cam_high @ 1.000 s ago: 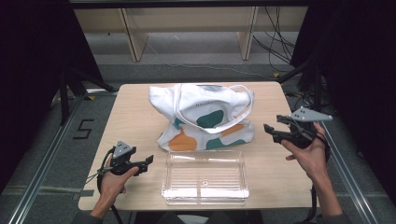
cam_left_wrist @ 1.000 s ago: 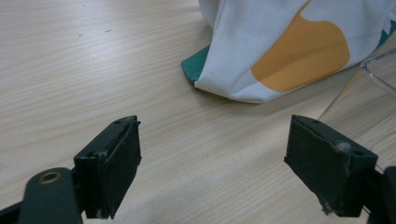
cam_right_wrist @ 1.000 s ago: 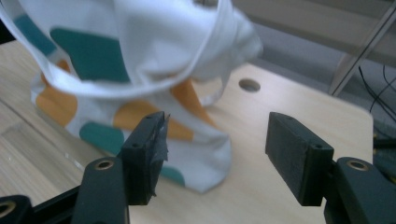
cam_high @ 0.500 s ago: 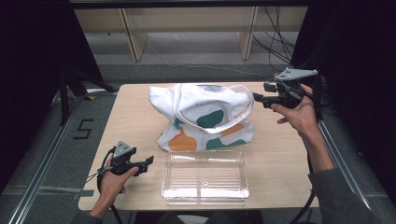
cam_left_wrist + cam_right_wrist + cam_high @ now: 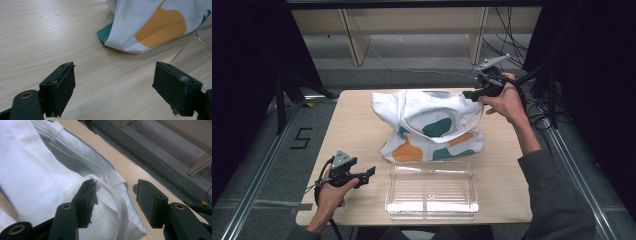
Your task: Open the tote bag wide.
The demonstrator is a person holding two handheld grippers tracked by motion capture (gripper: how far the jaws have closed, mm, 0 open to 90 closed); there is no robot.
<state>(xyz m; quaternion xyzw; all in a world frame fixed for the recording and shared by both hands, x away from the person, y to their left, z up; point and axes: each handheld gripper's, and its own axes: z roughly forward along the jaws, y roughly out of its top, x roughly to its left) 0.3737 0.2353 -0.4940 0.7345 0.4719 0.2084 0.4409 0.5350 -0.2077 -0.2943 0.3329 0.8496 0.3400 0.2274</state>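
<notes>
While my right gripper [image 5: 468, 93] hangs at the far right corner of the tote bag [image 5: 432, 125], its fingers [image 5: 86, 195] stand wide apart with the bag's seamed top edge and a strap lying between them, nothing pinched yet. That bag sits on the wooden surface [image 5: 357, 130] ahead of my left gripper [image 5: 371, 171], whose fingers [image 5: 61, 87] are also spread wide and empty, low over bare wood, the bag's bottom corner just beyond them. I judge the bag soft and light: thin white cloth with green and orange patches that will sag and fold, so the stitched hem or a strap near my right fingers is the firm place to take it. I count one bag with two straps [image 5: 477, 116], and one clear plastic tray [image 5: 431, 190], empty, just to the right of my left fingers
</notes>
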